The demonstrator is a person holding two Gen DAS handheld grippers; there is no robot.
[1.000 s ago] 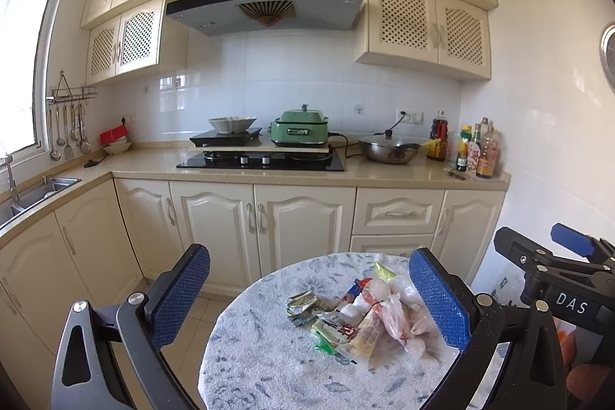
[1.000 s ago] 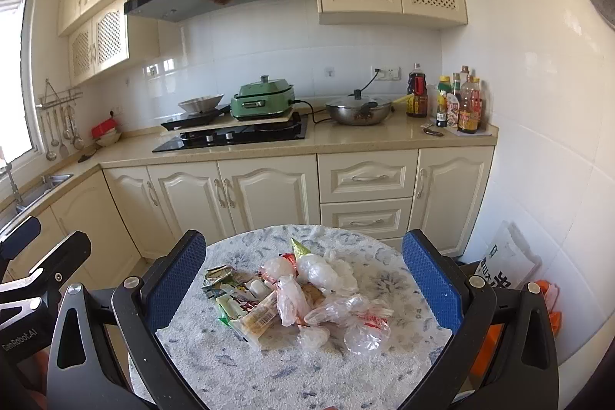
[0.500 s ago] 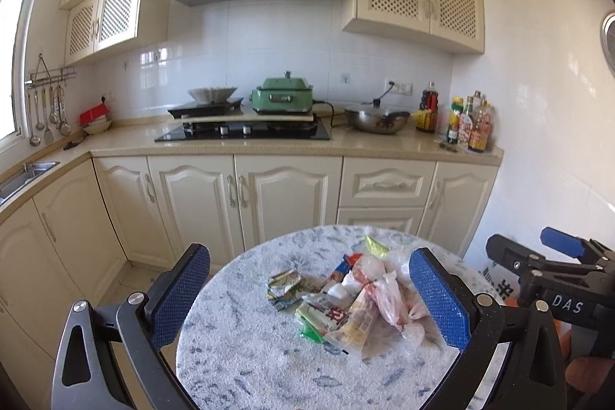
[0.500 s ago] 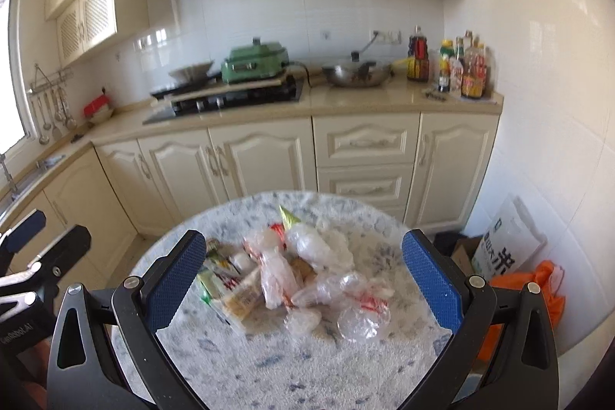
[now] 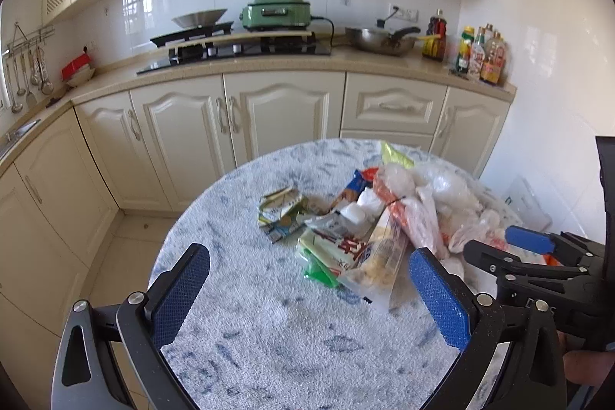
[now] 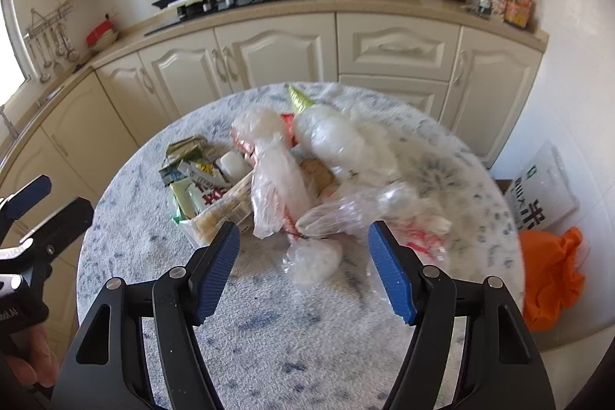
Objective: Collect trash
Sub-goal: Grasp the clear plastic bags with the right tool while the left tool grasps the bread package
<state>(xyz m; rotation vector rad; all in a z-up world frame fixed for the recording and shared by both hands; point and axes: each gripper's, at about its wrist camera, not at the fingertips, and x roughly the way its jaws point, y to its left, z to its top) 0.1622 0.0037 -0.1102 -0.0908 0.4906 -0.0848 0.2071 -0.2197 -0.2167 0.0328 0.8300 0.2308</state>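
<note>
I've got both tongs spread wide, nothing held: left tongs point(image 5: 307, 291) and right tongs point(image 6: 303, 268) hover above the table's point(image 5: 269, 352) near side, aimed at the trash pile point(image 6: 276, 171), prob. so a wrapper fits between the pads. Pile sits mid-table, toward the far rim. Bags overlap, so what's underneath is hidden; right view is blurred. An orange bag point(image 6: 549, 275) lies on the floor right of the table.

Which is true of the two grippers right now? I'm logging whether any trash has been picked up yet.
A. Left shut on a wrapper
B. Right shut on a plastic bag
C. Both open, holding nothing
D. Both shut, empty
C: the left gripper and right gripper both gape wide above the trash pile, nothing between their pads.
</note>
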